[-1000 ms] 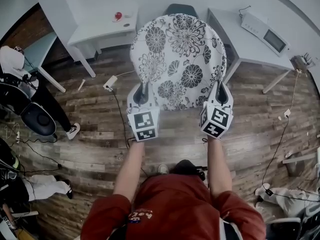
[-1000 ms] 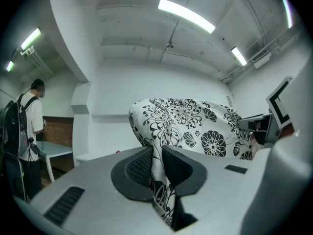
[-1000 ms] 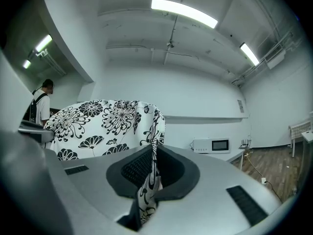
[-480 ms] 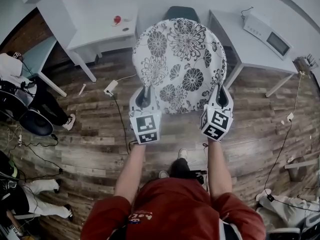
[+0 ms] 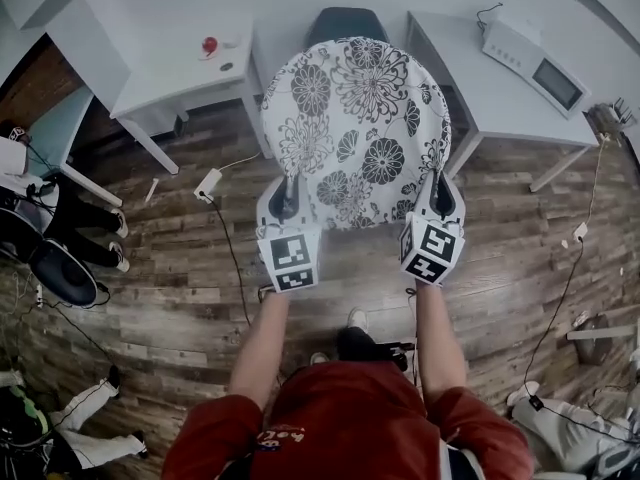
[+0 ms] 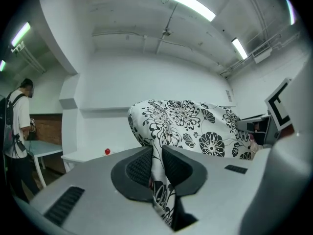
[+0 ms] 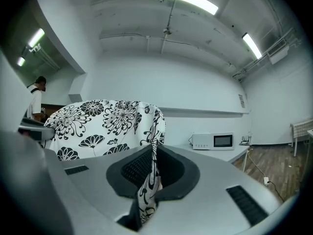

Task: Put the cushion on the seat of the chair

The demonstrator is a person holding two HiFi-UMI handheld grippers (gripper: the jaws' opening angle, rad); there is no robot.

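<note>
- Change over the last second: the chair [image 5: 345,23] at 12 o'clock shows more of its dark back above the cushion [image 5: 355,118], and the left table [image 5: 175,68] has slid out toward 10 o'clock. The room moved in view, not the load, so I read it as closing on the chair.
- The red thing [image 6: 107,152] on that table has also come into the left gripper view. That fits the same approach.
- Grip is unchanged. The left gripper [image 5: 286,196] is clamped nearly shut on a fold of the cushion's near edge at 7 o'clock, with fabric pinched between the pads.
- The right gripper [image 5: 438,194] is the same, jaws almost closed on the fold at 5 o'clock. No slip showing in either gripper view.
- The cushion hangs in the air between the two grippers, flat face toward the head camera, off the floor [image 5: 150,298] and not on the chair.
- Task meaning: carry phase, cushion not seated. The seat itself is hidden behind the cushion, so I can't judge the final line-up.
- Edges: the chair sits in the gap between the left table and the right table [image 5: 480,78]. The cushion looks about as wide as that gap, so both table edges are the tight spots, at 10 and 2 o'clock.
- The microwave [image 5: 535,68] at 1 o'clock sits well back from that table's edge.
- The floor ahead is open. A cable [image 5: 232,248] and plug block [image 5: 208,182] lie at 9 o'clock near my track, and a person [image 5: 70,223] is further out at 9, well apart.
</note>
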